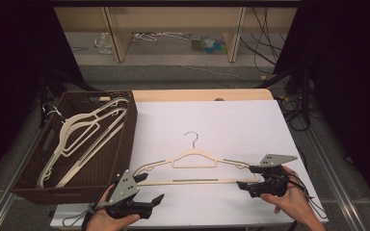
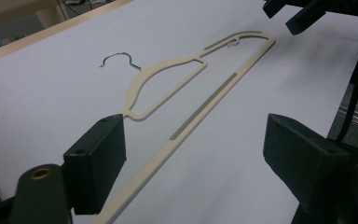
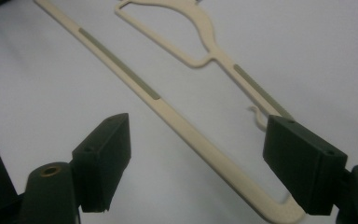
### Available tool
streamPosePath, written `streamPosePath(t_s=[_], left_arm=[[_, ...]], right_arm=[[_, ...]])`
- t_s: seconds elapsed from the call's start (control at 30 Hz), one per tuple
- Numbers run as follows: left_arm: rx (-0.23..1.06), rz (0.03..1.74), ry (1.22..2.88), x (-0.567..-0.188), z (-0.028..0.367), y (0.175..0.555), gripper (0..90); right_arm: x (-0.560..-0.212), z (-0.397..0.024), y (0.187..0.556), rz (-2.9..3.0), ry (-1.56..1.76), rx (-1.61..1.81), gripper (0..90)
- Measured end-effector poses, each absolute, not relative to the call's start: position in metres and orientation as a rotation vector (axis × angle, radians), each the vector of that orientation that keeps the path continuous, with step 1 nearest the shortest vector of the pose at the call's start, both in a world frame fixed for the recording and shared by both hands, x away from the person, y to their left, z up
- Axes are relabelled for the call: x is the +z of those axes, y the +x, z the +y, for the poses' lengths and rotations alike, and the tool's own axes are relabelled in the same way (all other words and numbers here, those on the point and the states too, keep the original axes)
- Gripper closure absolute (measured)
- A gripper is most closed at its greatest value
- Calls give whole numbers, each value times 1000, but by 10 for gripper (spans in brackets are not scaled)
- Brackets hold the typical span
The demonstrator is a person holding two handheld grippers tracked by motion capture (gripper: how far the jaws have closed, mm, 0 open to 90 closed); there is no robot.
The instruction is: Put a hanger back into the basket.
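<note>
White tabletop is lying bare around our cream hanger. We are holding the left gripper and right gripper gaping at its ends, its bar passing unpinched between each pair.

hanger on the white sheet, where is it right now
In the high view the hanger lies flat on the white sheet, right of the brown basket, between both grippers.

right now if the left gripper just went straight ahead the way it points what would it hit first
Most likely the bottom bar of the cream hanger on the white table: the left gripper stands open with that bar running up between its jaws. How high it hovers over the bar is unclear.
</note>
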State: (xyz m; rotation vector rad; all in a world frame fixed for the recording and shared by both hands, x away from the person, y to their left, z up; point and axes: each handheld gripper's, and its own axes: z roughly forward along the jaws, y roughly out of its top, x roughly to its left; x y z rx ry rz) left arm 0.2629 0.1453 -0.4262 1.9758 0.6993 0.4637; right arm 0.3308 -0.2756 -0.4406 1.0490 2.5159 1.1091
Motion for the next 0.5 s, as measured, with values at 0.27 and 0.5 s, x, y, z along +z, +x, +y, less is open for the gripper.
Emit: streamPosePath(t_s=[0.27, 0.5], left_arm=[[458, 709, 1998, -432, 142, 264, 210], [450, 705, 2017, -435, 142, 265, 214]], right_arm=[[-451, -250, 343, 2623, 853, 1089, 292], [-461, -240, 357, 2715, 767, 1037, 332]])
